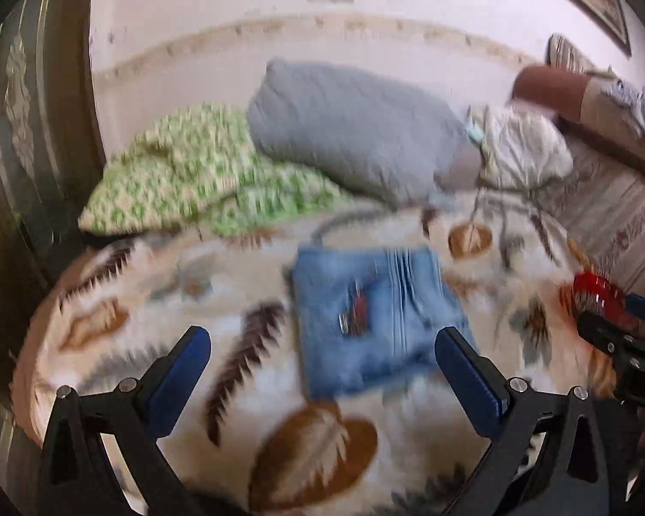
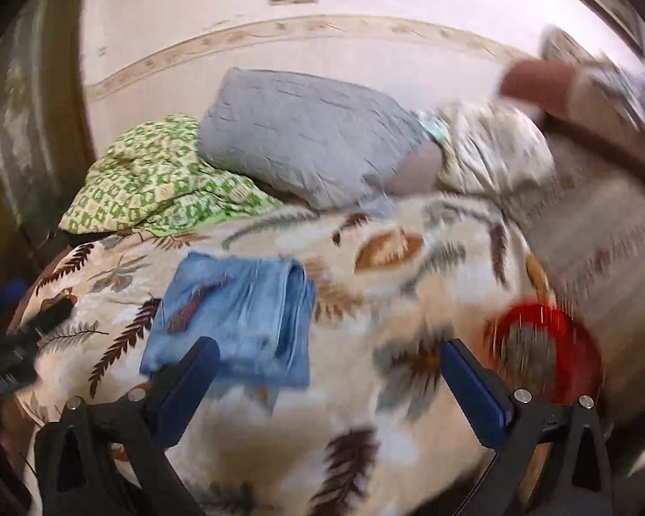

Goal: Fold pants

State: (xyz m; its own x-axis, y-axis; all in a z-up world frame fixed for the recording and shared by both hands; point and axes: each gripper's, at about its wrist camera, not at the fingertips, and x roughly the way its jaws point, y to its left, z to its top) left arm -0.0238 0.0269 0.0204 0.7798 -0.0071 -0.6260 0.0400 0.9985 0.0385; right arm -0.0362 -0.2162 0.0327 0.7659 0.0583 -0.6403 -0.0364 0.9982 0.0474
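Note:
Light blue denim pants (image 1: pixel 374 318) lie folded into a compact rectangle on the leaf-patterned blanket (image 1: pixel 322 443). My left gripper (image 1: pixel 322 370) is open and empty, held above the blanket just in front of the pants. In the right wrist view the pants (image 2: pixel 232 318) lie left of centre. My right gripper (image 2: pixel 331 382) is open and empty, to the right of the pants. The right gripper also shows at the right edge of the left wrist view (image 1: pixel 619 344). Both views are motion-blurred.
A grey pillow (image 1: pixel 352 129), a green patterned quilt (image 1: pixel 193 172) and a pale bundle (image 1: pixel 524 150) lie at the bed's far side by the wall. A red round object (image 2: pixel 546 352) sits at the right. A brown bolster (image 1: pixel 554 90) lies far right.

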